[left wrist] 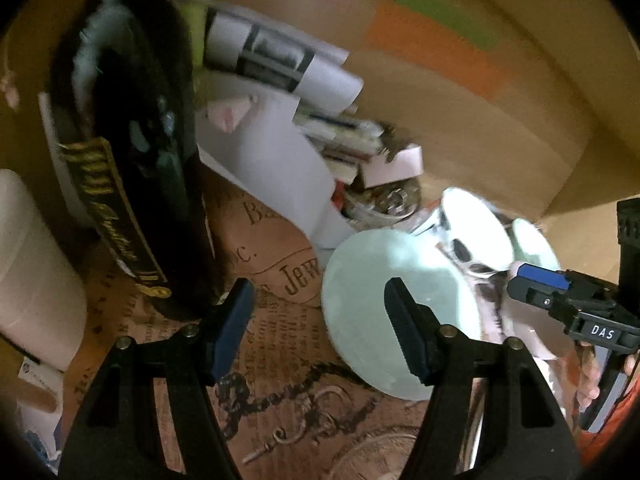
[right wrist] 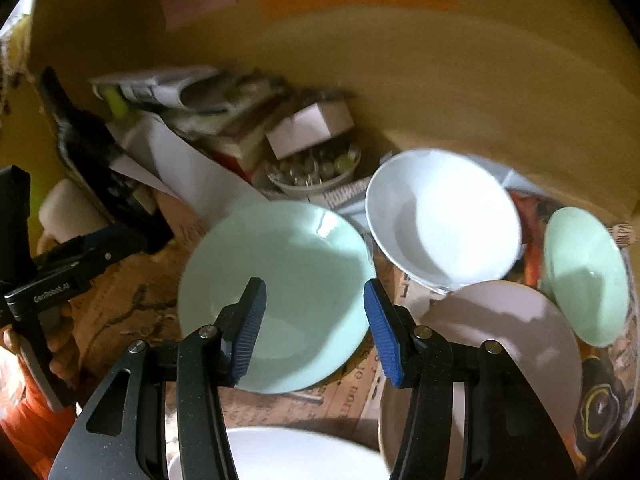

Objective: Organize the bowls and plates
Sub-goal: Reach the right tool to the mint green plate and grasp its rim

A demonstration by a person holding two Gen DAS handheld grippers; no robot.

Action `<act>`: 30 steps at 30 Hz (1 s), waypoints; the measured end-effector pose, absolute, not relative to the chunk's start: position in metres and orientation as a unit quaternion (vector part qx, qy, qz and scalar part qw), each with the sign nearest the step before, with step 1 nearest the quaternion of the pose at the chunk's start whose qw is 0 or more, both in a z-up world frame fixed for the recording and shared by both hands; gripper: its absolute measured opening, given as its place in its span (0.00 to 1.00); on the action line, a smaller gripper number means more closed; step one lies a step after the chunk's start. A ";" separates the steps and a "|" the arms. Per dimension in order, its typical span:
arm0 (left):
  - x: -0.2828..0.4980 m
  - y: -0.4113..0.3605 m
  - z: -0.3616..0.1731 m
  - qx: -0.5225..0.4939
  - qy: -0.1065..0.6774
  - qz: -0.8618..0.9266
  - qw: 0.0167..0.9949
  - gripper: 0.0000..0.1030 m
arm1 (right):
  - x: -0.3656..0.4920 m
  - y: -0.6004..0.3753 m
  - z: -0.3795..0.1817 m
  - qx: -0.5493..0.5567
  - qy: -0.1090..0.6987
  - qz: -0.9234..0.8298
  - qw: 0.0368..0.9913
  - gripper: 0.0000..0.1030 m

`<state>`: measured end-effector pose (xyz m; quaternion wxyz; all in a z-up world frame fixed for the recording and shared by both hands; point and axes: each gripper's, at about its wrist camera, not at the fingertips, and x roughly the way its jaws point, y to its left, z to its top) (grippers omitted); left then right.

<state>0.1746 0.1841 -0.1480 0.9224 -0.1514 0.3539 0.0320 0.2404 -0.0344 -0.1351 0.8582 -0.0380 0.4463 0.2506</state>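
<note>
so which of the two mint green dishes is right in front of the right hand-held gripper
The big mint green plate, left of the white bowl. The right hand-held gripper points straight at it; the smaller mint green dish sits far right.

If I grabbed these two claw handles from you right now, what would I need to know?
Left gripper: open, empty, above the patterned cloth.
Right gripper: open, empty, over the large mint plate.
Beside it: white bowl, small mint dish, grey plate; a white plate at the near edge.
Done: nothing stacked.
Left: gather plates and bowls into piles.
</note>
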 end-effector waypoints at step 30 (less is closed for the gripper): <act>0.226 0.153 -0.210 -0.094 0.452 -0.008 0.887 0.59 | 0.293 -0.002 -0.185 -0.117 0.560 0.221 0.790 0.45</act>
